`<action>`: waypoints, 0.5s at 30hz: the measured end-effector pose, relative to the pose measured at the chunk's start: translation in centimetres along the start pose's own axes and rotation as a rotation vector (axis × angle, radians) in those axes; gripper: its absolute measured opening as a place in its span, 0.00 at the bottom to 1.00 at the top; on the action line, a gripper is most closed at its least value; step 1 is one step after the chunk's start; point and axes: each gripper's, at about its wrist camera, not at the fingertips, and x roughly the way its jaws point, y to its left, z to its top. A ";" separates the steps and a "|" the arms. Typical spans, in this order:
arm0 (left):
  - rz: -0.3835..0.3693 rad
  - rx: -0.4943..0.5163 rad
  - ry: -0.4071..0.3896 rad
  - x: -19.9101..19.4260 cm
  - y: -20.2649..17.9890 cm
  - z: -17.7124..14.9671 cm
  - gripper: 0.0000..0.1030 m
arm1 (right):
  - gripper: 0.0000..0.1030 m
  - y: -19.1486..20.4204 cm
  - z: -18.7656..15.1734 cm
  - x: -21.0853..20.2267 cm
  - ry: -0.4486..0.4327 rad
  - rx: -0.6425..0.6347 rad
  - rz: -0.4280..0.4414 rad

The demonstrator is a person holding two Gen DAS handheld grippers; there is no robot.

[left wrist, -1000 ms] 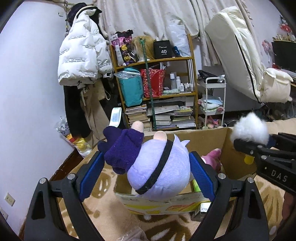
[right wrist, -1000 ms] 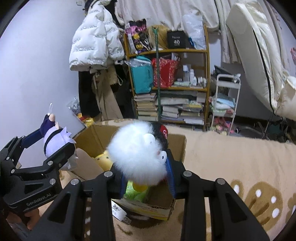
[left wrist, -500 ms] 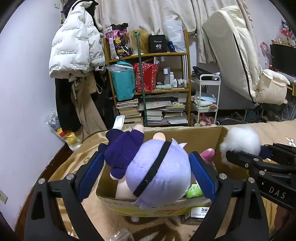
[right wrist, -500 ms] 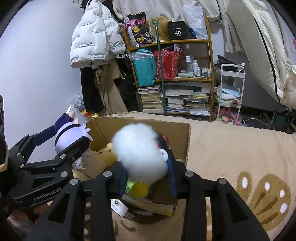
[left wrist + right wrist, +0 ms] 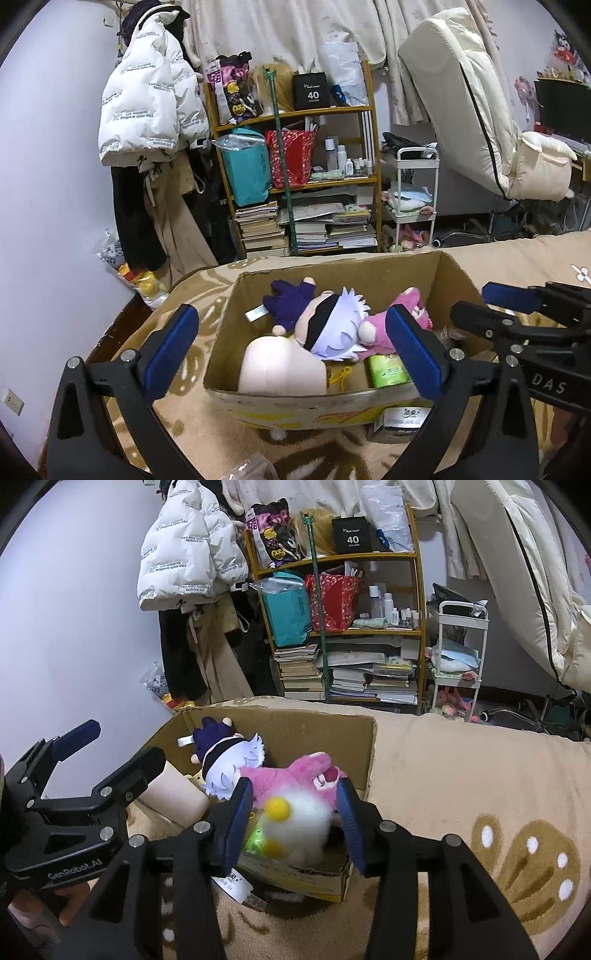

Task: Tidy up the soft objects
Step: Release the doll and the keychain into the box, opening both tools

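We see our left tool spread wide and opening with nothing between its pads, hovering over the cardboard box on the tan patterned blanket. The lavender-haired plush doll lies inside the box beside a pink plush. Our right tool is opening; the fluffy white plush sits blurred between its pads, over the box's near right corner.

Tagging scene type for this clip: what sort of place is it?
Likely a lived-in bedroom: puffer jacket hung on the wall, cluttered wooden bookshelf, and a cardboard box on a blanket-covered surface.
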 end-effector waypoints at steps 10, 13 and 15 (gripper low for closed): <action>0.051 -0.056 0.029 -0.3 1.9 0.1 0.97 | 0.85 -0.1 0.1 -1.4 -0.035 0.007 -0.019; 0.060 -0.065 0.043 -0.8 2.4 0.2 0.97 | 0.95 0.0 0.1 -1.8 -0.042 0.002 -0.021; 0.066 -0.070 0.056 -1.3 2.8 0.1 0.97 | 0.98 -0.1 0.1 -2.0 -0.042 0.013 -0.018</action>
